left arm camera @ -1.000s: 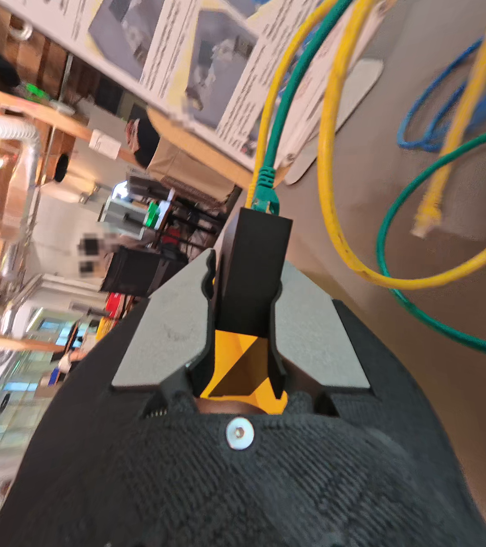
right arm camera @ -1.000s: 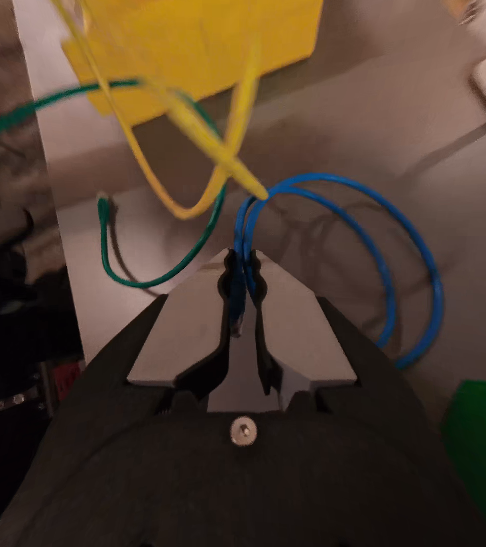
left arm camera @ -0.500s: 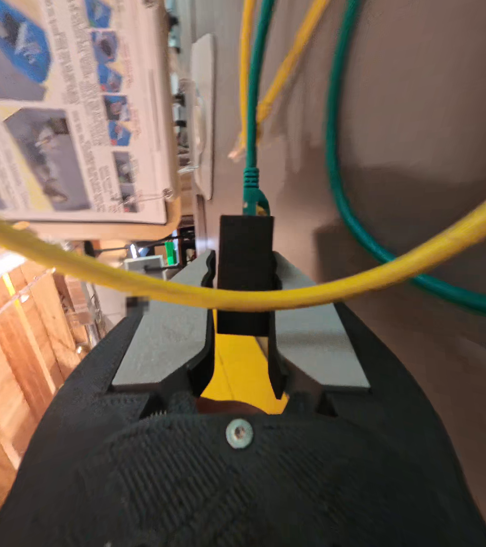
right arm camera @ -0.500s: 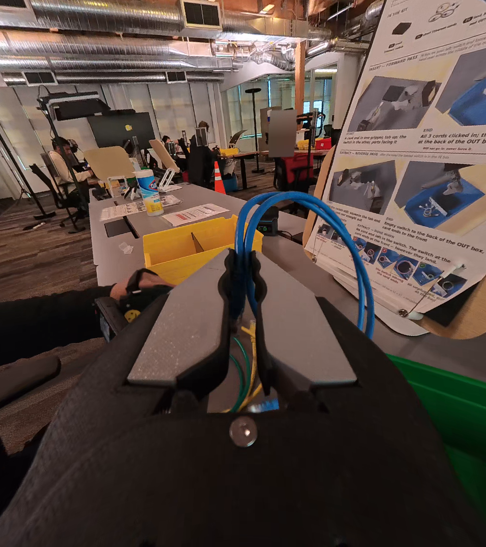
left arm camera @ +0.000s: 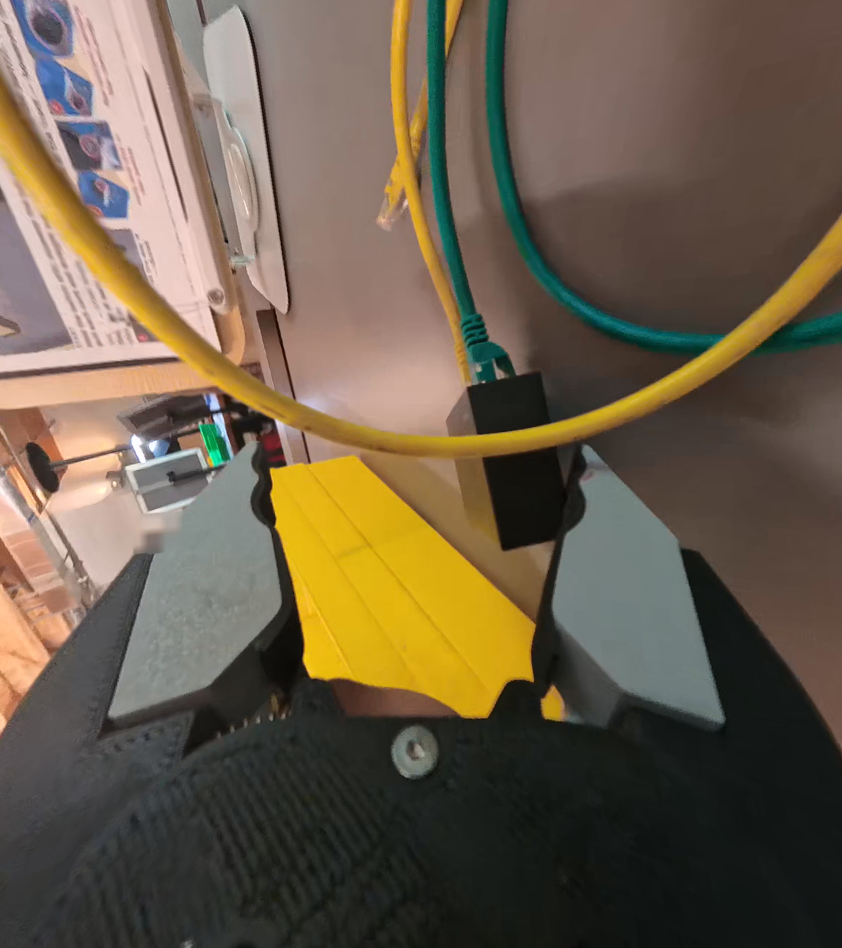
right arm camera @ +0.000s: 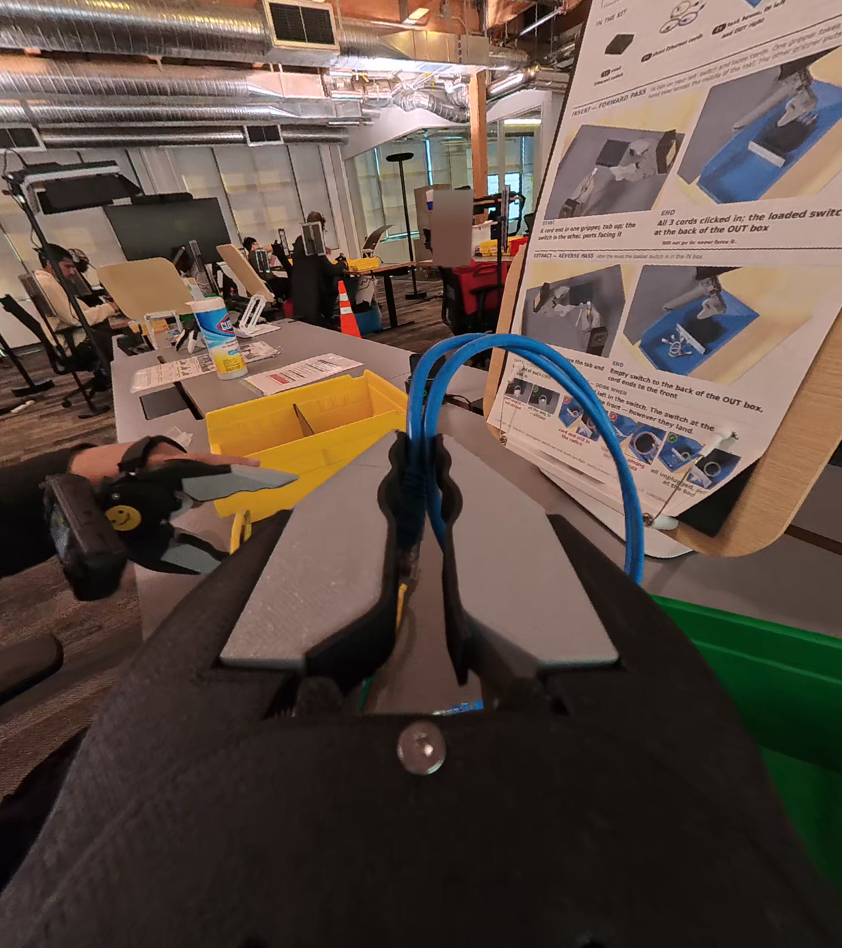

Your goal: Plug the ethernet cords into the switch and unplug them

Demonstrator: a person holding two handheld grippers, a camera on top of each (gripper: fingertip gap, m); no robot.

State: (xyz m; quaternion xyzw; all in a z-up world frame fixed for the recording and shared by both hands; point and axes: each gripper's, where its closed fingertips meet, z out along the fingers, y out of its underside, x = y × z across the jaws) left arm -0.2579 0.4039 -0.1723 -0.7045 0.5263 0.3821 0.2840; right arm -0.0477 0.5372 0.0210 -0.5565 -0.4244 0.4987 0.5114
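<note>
Left wrist view: the left claw [left arm camera: 416,492] stands wide, its jaws well apart over a yellow bin [left arm camera: 383,564], with the black switch [left arm camera: 511,461] lying against the right finger [left arm camera: 619,590] only, no longer clamped as far as can be judged. A green cord [left arm camera: 480,338] sits plugged in its far end; a yellow cord [left arm camera: 254,395] loops across in front, its loose plug [left arm camera: 392,205] dangling over the grey bench [left arm camera: 690,154], and whether its other end is plugged in cannot be told. At left stands an instruction board [left arm camera: 75,205]. Right wrist view: the left claw [right arm camera: 234,513] shows at left beside the bin [right arm camera: 306,426], while the right claw [right arm camera: 418,477] is closed narrow on the blue cord [right arm camera: 460,359], pinched just behind its plug, the loop arching up before the board [right arm camera: 690,256]; a green bin [right arm camera: 767,692] lies at lower right. The step in hand looks like setting the switch down or regripping it with one cord left to handle. To do it well, the switch should be clamped square with ports facing the blue plug, the yellow loop kept clear, and the plug driven straight in without forcing.
</note>
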